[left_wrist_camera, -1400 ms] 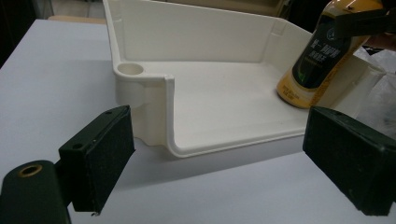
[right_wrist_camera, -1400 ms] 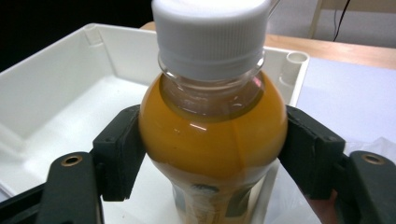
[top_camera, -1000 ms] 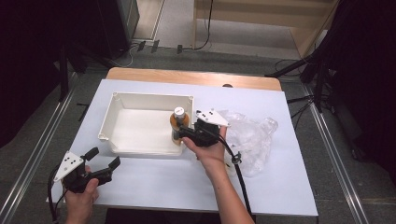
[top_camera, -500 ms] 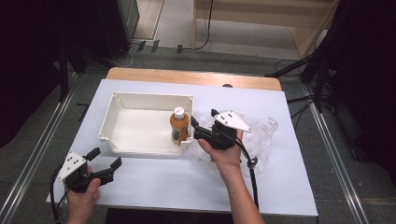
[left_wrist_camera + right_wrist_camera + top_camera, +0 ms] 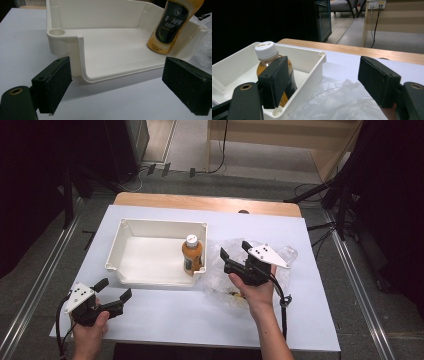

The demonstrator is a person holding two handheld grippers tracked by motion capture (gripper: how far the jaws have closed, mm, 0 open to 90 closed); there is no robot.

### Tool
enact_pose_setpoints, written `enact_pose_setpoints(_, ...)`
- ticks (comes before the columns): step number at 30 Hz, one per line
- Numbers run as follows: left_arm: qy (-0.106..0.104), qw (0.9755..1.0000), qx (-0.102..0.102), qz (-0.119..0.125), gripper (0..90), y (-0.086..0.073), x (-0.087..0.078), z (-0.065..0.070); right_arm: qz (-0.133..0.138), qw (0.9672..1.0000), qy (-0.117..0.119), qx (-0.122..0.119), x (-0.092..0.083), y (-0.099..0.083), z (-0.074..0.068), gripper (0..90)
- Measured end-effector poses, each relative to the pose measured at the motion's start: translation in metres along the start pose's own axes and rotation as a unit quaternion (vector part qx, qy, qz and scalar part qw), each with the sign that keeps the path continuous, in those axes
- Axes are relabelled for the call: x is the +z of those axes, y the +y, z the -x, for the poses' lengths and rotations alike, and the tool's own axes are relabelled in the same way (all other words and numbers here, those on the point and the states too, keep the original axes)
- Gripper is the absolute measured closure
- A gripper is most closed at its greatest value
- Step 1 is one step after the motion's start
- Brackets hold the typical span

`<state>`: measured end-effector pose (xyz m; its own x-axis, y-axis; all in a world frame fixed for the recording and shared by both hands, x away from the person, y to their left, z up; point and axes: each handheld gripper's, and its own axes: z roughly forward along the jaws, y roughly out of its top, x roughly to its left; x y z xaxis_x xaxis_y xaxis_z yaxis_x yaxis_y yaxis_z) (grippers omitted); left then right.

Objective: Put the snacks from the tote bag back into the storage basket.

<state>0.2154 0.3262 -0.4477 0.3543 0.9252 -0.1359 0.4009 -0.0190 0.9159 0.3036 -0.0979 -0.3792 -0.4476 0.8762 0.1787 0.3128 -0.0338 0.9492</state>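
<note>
An orange bottle (image 5: 192, 255) with a white cap and dark label stands upright in the front right corner of the white bin (image 5: 145, 227). It also shows in the left gripper view as the bottle (image 5: 172, 25) and in the right gripper view as the bottle (image 5: 268, 62). My right gripper (image 5: 235, 254) is open, to the right of the bin, above a crumpled clear plastic bag (image 5: 285, 255). Nothing is between its jaws. My left gripper (image 5: 114, 293) is open near the table's front left, facing the bin (image 5: 82, 50).
The bin sits on a white table top (image 5: 165, 315) with a wooden strip (image 5: 200, 202) along its far edge. The plastic bag (image 5: 337, 102) lies right beside the bin's right wall. Black stands and cables surround the table.
My right gripper let go of the bottle and drew back to the right over the bag. The bottle now stands alone in the bin. My left gripper shifted slightly toward the front.
</note>
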Motion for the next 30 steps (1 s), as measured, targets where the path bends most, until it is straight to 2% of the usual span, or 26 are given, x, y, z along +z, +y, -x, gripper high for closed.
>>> enact_pose_setpoints(12,0.002,1.0000,-0.004,0.002,9.2,0.000,0.000,-0.002,0.002,0.9999,-0.016,0.004,-0.019,-0.012,0.020,25.2)
enact_pose_setpoints(30,0.004,1.0000,0.006,-0.001,9.2,0.000,0.001,0.004,-0.002,0.9990,-0.042,0.018,-0.045,-0.031,0.050,25.2)
